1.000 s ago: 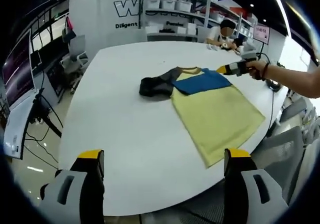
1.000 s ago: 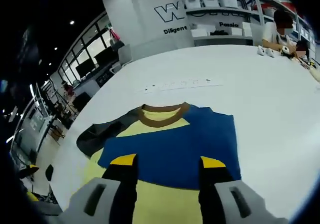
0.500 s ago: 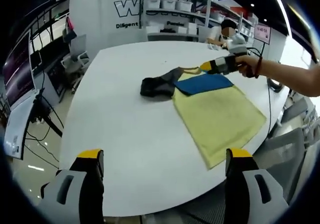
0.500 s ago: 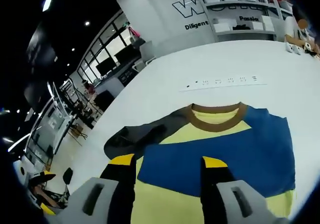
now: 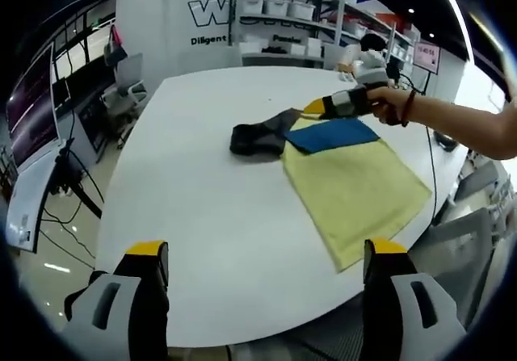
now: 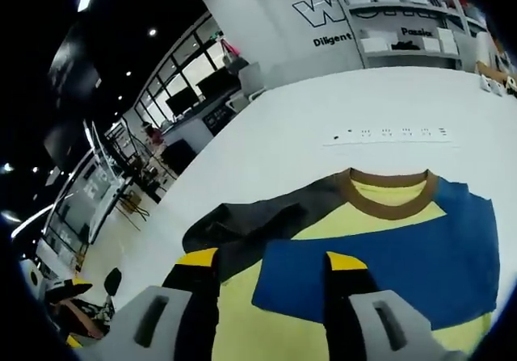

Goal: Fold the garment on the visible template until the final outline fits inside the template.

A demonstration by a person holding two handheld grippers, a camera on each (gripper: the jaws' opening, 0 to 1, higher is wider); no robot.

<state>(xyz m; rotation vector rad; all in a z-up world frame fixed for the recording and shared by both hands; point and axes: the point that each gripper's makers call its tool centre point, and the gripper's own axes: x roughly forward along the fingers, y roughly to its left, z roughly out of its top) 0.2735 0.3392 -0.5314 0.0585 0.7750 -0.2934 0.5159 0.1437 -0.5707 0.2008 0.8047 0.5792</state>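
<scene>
Left gripper [image 5: 262, 276] low at the table's near edge, jaws wide apart, nothing between them, hanging over bare white table [image 5: 194, 207]. Well ahead of it lies the shirt [image 5: 347, 179]: yellow body spread flat toward the table's right edge, a blue sleeve [image 5: 331, 135] folded across the upper part, a dark grey sleeve [image 5: 254, 139] bunched out to the left. Right gripper [image 5: 319, 107] comes in from the right, held by a hand [image 5: 388, 104] with a wristband, yellow tips over the collar area just beside the grey sleeve; contact unclear.

Right gripper view: right gripper [image 6: 266, 260] jaws apart, empty, above the shirt [image 6: 355, 296] where grey, blue and yellow meet. Blue sleeve [image 6: 388, 264] lies flat across the chest, brown collar [image 6: 389, 203] beyond it, grey sleeve [image 6: 242, 228] crumpled to the left. A row of small marks [image 6: 396, 133] on the table [image 6: 283, 135] beyond the collar. Far back, shelving [image 6: 412, 18] with white bins and a wall with lettering [image 6: 339, 14]. Template outline not discernible.
</scene>
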